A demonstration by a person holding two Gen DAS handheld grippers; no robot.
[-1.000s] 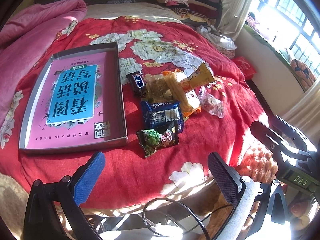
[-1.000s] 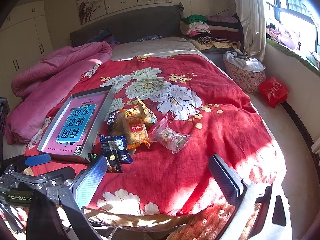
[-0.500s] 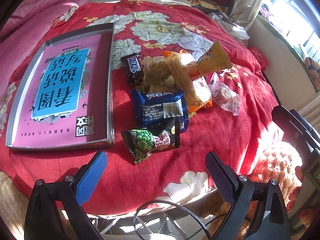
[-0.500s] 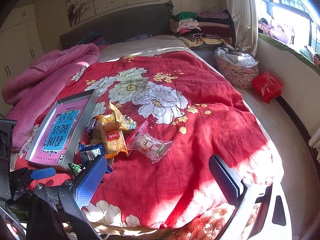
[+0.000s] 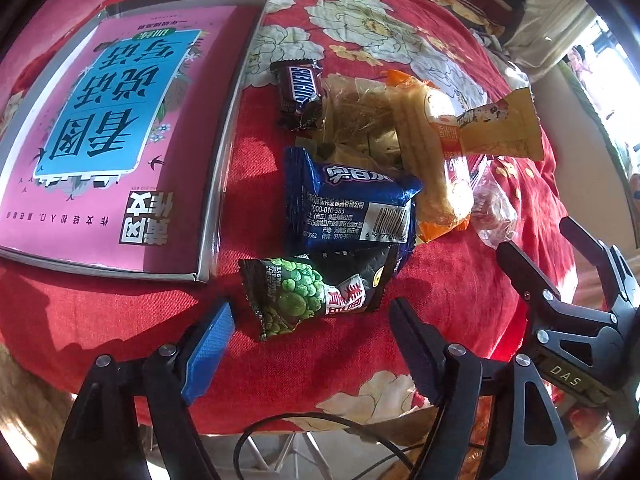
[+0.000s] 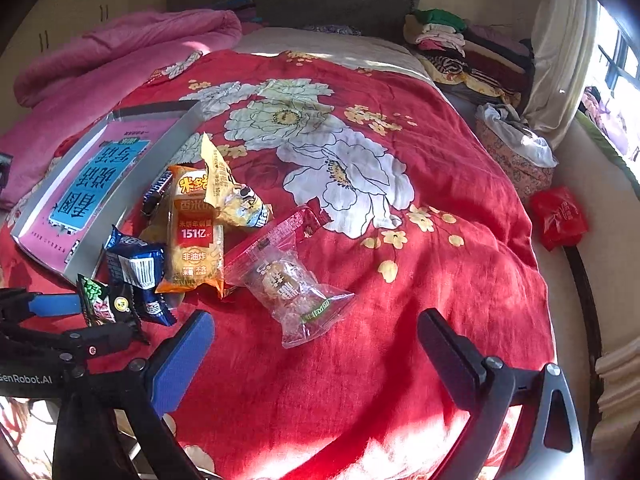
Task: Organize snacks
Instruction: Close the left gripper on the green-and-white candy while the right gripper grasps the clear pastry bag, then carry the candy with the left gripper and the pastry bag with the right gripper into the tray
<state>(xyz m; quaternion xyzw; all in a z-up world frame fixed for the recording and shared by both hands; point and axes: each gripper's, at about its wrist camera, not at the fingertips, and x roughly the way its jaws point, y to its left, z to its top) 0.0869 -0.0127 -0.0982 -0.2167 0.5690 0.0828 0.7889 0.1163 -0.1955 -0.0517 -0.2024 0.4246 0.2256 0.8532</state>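
1. Snacks lie in a loose pile on the red bedspread (image 6: 400, 280), just right of the tray (image 5: 224, 184).
2. The pea packet (image 5: 308, 300) is nearest the left gripper (image 5: 312, 336), partly under the blue packet (image 5: 348, 208).
3. Beyond these sit a chocolate bar (image 5: 298, 88), an orange packet (image 5: 436, 160), a yellow wrapper (image 5: 504, 128) and a clear packet (image 6: 292, 284).
4. The tray holds a pink book (image 5: 120, 132); no snack lies in it.
5. The left gripper's jaws have just been closing but stand apart, one finger on each side of the pea packet's near end. The pads do not press on it.
6. The right gripper (image 6: 316, 344) hangs wide open over bare bedspread, just this side of the clear packet, gripping nothing.
7. In the right view the left gripper shows at the lower left edge, its tips at the pea packet (image 6: 100, 300).
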